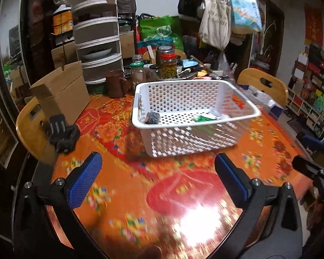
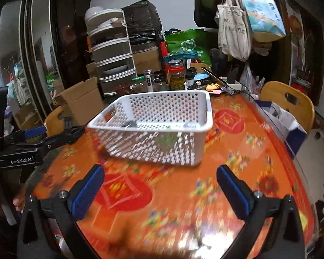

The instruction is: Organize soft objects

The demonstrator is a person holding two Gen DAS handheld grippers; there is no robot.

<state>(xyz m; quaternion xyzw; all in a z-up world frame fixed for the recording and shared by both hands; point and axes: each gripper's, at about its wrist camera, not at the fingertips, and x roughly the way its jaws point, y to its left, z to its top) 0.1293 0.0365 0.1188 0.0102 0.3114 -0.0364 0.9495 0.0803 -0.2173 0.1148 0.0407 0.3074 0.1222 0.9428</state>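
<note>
A white perforated plastic basket (image 1: 233,86) stands on the round table with the orange-red floral cloth (image 1: 183,194); it also shows in the right wrist view (image 2: 209,108). Inside it lie a small dark soft item (image 1: 152,117), a green item (image 1: 203,118) and an orange item (image 1: 237,102). My left gripper (image 1: 158,173) is open and empty above the cloth, short of the basket. My right gripper (image 2: 161,185) is open and empty, also short of the basket. The left gripper shows at the left edge of the right wrist view (image 2: 43,138).
A cardboard box (image 1: 62,92) stands at the table's back left. Jars (image 1: 168,64), a brown mug (image 1: 115,84) and a stacked food cover (image 1: 97,34) crowd the far edge. Wooden chairs (image 1: 263,84) stand around the table. Bags hang at the back (image 1: 216,21).
</note>
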